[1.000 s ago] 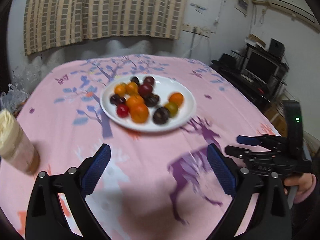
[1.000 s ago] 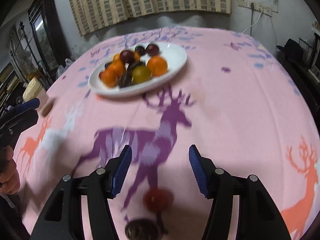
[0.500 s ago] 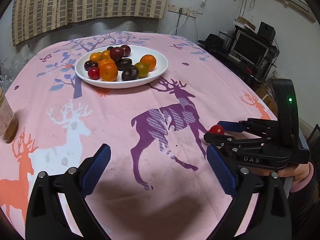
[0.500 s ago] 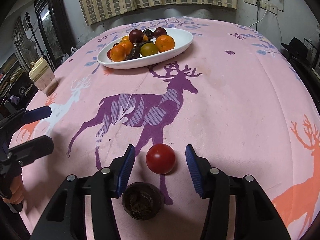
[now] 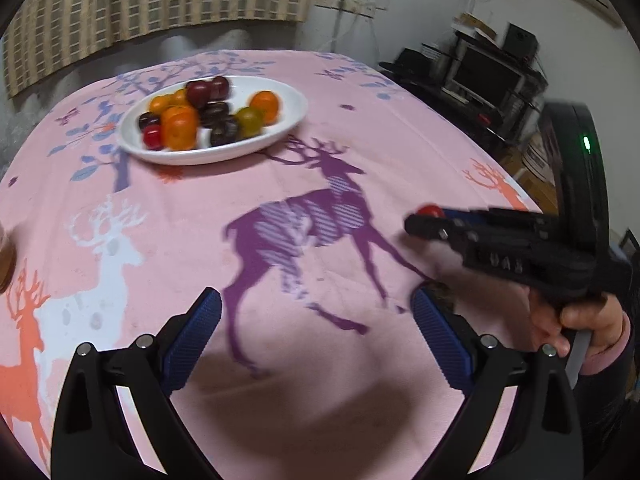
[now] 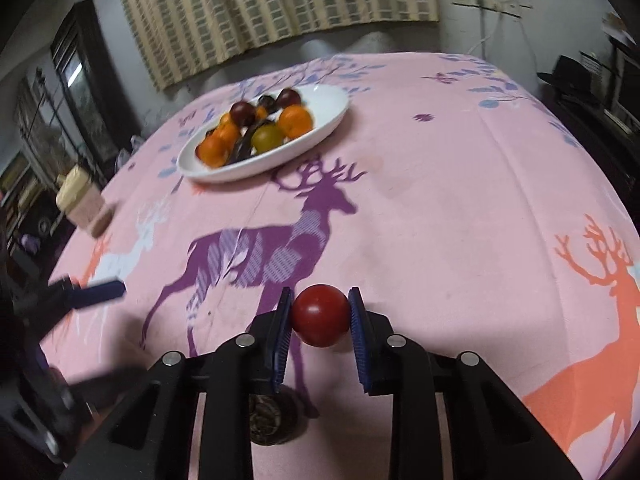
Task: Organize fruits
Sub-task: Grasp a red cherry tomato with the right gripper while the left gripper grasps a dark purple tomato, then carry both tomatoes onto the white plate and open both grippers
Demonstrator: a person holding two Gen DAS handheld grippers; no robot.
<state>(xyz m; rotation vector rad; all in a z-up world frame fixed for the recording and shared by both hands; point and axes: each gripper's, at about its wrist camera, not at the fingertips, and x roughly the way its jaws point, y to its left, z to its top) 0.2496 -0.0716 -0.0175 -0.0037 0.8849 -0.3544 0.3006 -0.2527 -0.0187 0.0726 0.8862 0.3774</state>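
My right gripper (image 6: 319,322) is shut on a red tomato (image 6: 320,316), held just above the pink cloth near the front edge. It shows from the side in the left wrist view (image 5: 430,216), the tomato (image 5: 429,211) peeking at its tips. A dark wrinkled fruit (image 6: 274,420) lies on the cloth under the right gripper. A white plate (image 6: 320,120) (image 5: 288,128) at the far side holds several orange, dark purple, green and red fruits. My left gripper (image 5: 316,332) is open and empty over the cloth.
A jar with a cream lid (image 6: 82,204) stands at the table's left edge. The pink deer-print tablecloth (image 5: 280,208) covers the round table. Black shelves with a monitor (image 5: 488,76) stand to the right, beyond the table.
My right gripper has closed on the red tomato and lifted it slightly off the cloth. The left gripper has shifted a little and stays open.
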